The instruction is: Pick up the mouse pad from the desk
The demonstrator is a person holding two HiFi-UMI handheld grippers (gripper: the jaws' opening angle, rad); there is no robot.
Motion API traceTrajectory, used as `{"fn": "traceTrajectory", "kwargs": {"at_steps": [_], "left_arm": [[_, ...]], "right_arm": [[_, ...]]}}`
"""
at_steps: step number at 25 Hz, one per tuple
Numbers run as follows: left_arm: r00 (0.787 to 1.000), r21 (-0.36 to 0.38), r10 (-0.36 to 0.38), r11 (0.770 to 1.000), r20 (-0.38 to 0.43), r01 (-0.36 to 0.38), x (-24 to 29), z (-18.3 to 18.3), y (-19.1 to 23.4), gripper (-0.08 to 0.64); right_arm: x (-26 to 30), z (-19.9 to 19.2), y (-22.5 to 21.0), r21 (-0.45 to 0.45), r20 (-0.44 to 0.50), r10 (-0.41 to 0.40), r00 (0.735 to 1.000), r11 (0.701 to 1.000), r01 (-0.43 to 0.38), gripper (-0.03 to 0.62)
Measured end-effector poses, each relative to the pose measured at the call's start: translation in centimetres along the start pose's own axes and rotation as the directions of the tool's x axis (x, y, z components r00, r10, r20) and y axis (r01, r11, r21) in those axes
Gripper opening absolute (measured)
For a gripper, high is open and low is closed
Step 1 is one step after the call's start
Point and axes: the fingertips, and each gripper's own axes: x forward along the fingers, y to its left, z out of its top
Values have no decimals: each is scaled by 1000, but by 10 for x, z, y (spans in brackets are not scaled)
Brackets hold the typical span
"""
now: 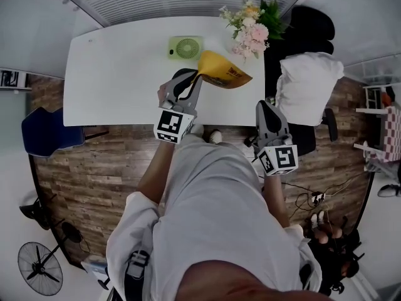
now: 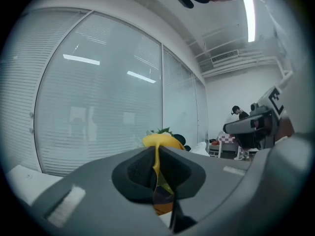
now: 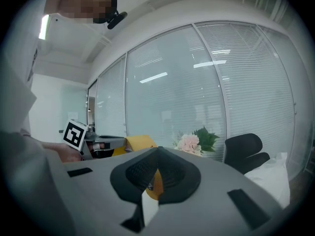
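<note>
The yellow mouse pad [image 1: 225, 71] hangs curled above the white desk [image 1: 119, 74], pinched at one edge by my left gripper [image 1: 195, 76]. In the left gripper view the pad [image 2: 158, 141] runs as a thin yellow sheet between the shut jaws of that gripper [image 2: 156, 167]. My right gripper [image 1: 264, 107] is held off the desk's front right corner, with its jaws together and nothing in them. Looking along the right gripper [image 3: 156, 155], I see the pad [image 3: 140, 142] and the left gripper [image 3: 101, 145] to the left.
A green desk fan [image 1: 185, 47] and a bunch of flowers [image 1: 250, 22] stand at the back of the desk. A black chair [image 1: 312, 27] with a white cushion [image 1: 307, 86] is to the right, a blue chair [image 1: 44, 132] to the left. Cables [image 1: 313, 199] lie on the floor.
</note>
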Motion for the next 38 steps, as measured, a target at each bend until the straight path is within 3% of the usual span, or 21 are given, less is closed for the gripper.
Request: {"fn": "traceTrajectory", "kwargs": {"at_steps": [7,17,21,26,38], "left_arm": [[997,50,23,998,72,-26,-22,78,8,21],[985,73,85,993,152,-97,-45,131,19,23],[987,104,74,991,142,-90,-57,133,22,23],[981,85,78,992,177,-94,-66,139,17,23],[983,67,-23,998,184,10,-71,135,3,23]], "right_arm": [[12,50,10,-29,112,41,993,999,-38,-2],[28,108,35,-104,237,77,969,993,-53,-3],[28,124,43,-158,268,78,960,987,-36,-3],[26,132,50,-222,274,55,960,975,7,-5],[21,125,68,-203,244,22,969,979,29,-3]]}}
